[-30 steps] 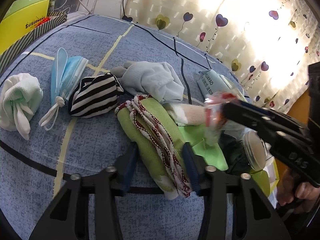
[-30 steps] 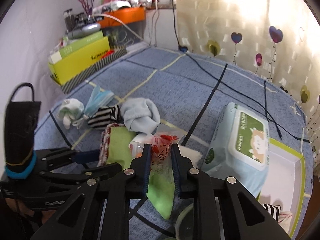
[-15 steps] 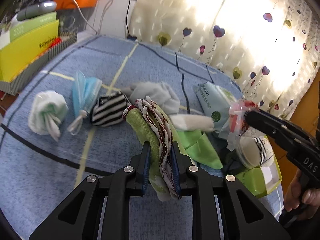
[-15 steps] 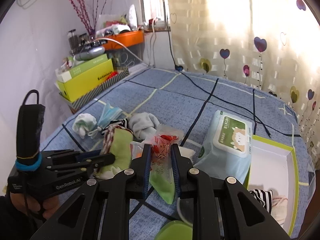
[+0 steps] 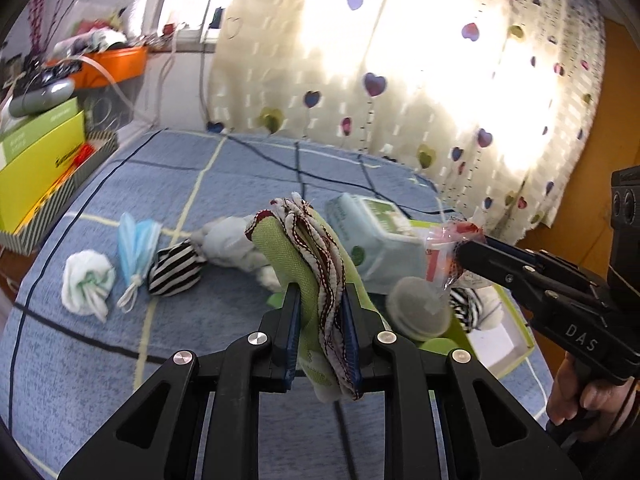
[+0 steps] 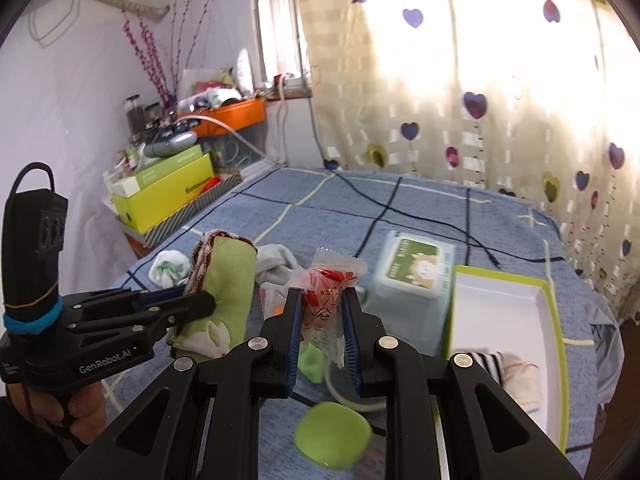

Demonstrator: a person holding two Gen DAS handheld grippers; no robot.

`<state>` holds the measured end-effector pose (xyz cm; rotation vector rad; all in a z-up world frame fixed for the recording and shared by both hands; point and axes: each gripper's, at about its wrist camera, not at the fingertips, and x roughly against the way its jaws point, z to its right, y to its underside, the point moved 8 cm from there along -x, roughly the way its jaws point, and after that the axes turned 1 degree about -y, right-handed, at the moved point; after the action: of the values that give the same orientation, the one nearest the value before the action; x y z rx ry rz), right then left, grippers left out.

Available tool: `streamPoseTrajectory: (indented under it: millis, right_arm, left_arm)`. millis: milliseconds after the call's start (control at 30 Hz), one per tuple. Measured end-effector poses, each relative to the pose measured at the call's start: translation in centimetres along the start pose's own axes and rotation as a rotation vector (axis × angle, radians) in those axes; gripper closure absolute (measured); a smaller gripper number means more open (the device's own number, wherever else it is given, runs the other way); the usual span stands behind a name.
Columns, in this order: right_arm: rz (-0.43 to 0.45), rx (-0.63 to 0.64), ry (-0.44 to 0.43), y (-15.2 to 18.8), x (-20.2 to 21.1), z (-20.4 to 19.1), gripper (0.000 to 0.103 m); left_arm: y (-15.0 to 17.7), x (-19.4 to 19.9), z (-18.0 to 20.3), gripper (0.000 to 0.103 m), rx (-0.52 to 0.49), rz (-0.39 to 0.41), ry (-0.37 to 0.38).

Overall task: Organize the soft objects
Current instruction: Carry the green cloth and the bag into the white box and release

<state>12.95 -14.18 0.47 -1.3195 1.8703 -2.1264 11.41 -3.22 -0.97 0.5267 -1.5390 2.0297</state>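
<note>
Left wrist view: my left gripper clamps a green cloth; my right gripper pinches a clear packet above the bed.

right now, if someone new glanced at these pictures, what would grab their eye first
Two held things, lifted above the blue bedspread: the left gripper is clamped on a folded green cloth with red-and-white trim, and the right gripper pinches a crinkly clear packet with red print. Behind them glows a sunlit curtain dotted with hearts, and a white box with a green rim sits at the right.
</note>
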Motion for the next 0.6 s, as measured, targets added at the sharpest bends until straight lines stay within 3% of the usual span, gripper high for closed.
streamPoseTrajectory:
  millis: [600]
  right_arm:
    - [0.082, -0.142, 0.128, 2.3, 6.2, 8.5, 0.084]
  left_arm:
    - [-1.0, -1.1, 9.1, 0.083, -0.15, -0.007, 0.115]
